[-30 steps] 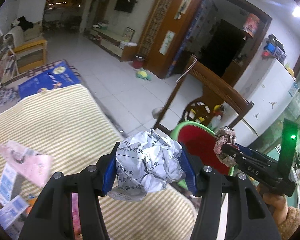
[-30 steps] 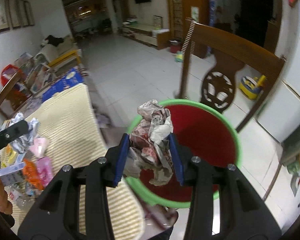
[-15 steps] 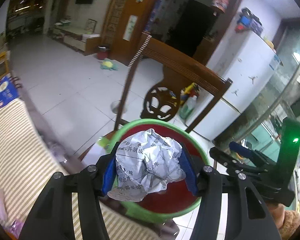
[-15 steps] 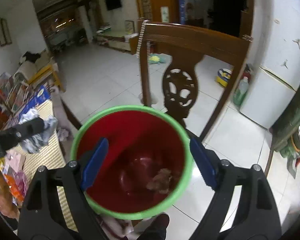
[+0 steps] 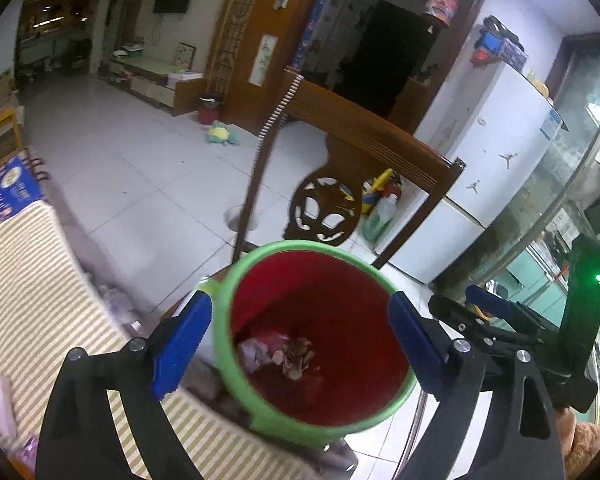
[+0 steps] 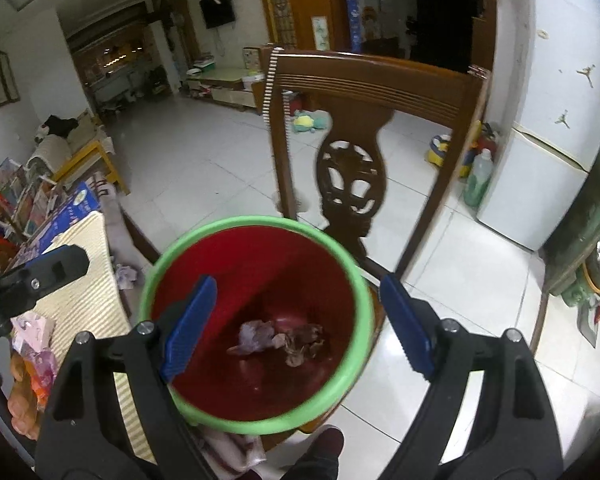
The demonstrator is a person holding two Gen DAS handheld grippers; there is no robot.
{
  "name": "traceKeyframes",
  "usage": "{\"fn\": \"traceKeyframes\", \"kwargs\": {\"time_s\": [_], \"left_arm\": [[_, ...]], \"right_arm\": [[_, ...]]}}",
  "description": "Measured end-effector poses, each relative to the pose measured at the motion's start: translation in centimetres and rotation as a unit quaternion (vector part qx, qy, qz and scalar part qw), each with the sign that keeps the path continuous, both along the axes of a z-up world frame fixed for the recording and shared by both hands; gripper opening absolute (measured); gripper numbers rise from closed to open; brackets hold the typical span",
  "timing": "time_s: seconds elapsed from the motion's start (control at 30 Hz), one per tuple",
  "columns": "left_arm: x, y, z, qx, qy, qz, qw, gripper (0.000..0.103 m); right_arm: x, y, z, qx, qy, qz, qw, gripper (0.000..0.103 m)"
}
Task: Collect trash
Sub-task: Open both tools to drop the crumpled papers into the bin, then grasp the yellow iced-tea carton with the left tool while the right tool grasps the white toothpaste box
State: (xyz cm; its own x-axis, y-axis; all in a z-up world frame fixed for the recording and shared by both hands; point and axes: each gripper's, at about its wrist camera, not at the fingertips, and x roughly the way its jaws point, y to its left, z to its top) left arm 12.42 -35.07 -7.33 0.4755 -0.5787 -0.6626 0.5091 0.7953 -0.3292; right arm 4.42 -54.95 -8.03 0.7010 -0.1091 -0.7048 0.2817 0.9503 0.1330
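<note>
We hold our left claw (image 5: 298, 338) over the bucket (image 5: 236, 376), and its blue pads (image 5: 182, 350) are swinging apart right now — nothing sits between them. Our right claw (image 6: 296, 326) hangs over the same bucket (image 6: 360, 316) with its pads (image 6: 406, 326) spread wide, and it grips nothing too.

The bucket is red inside with a green rim. It stands close to us, just beside the right edge of the table (image 5: 28, 300), which wears a cloth with yellow and white stripes. Down at the bottom of the bucket lie the two paper balls: a pale crumpled one (image 5: 254, 354) on the left and a brownish crumpled one (image 5: 298, 356) touching it on the right. From the right claw's camera we see the same pair, pale ball (image 6: 254, 336) and brown ball (image 6: 302, 342), side by side on the red floor of the bucket.

Just past the bucket stands a brown wooden chair (image 5: 364, 136) with a carved back. Farther right is a white fridge (image 5: 496, 152). Far off on the white tile floor (image 5: 132, 168) lies a small yellow and green toy (image 5: 222, 136).

On the left part of the table we see some pink wrappers (image 6: 34, 344) — they are near a person's fingers (image 6: 20, 404) on the handle.
</note>
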Motion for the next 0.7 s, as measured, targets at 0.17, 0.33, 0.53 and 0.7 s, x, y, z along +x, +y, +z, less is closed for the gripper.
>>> {"fn": "traceKeyframes", "kwargs": {"time_s": [0.17,0.33,0.53,0.7], "left_arm": [[-1.8,6.1,1.1,0.001,-0.008,0.05,0.9987,0.086],[-3.9,14.5,2.4,-0.001,-0.017,0.122,0.9924,0.086],[-6.5,24.9,3.1,0.011,-0.025,0.218,0.9755,0.086],[-8.6,33.0,2.8,0.035,-0.024,0.287,0.957,0.086]], "right_arm": [[0.9,5.2,0.4,0.003,-0.005,0.054,0.999,0.083],[1.4,12.2,0.7,0.001,-0.006,0.124,0.992,0.083],[1.1,22.0,0.2,0.0,0.004,0.229,0.973,0.084],[0.2,29.7,-0.5,-0.018,0.016,0.311,0.95,0.086]]}}
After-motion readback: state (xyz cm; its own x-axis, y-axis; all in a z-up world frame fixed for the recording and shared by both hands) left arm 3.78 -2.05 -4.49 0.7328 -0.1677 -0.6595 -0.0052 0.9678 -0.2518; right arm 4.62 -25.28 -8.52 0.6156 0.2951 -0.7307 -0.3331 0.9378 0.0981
